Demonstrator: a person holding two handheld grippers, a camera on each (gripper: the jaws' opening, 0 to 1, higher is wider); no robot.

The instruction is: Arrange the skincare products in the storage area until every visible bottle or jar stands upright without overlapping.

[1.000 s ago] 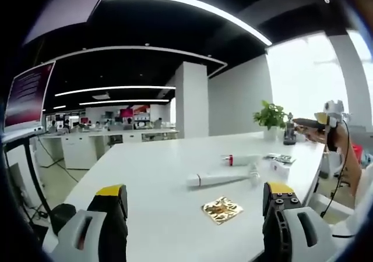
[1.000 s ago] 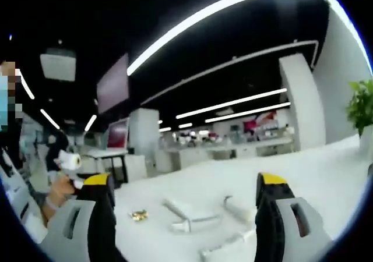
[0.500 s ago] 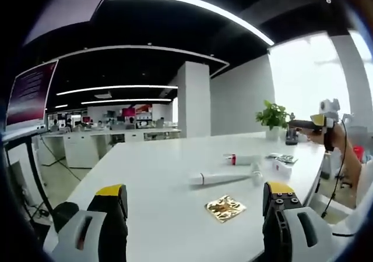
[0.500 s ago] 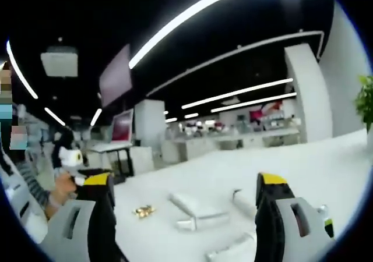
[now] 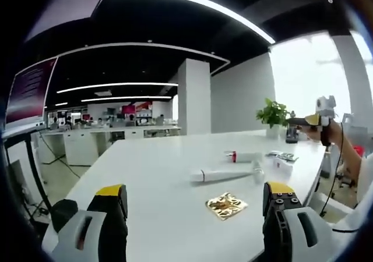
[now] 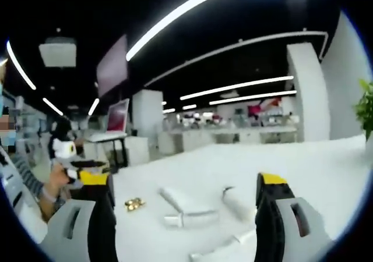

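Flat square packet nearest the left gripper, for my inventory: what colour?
Gold packet, patterned; left gripper view.

The left gripper [image 5: 195,206] is hovering over the white table [image 5: 145,174], its jaws standing wide apart with nothing between them. Ahead, a white tube [image 5: 224,174] is lying flat, with a gold sachet [image 5: 226,205] nearer and a second tube [image 5: 243,156] lying behind. The right gripper [image 5: 312,121] is showing beside a plant [image 5: 273,114].
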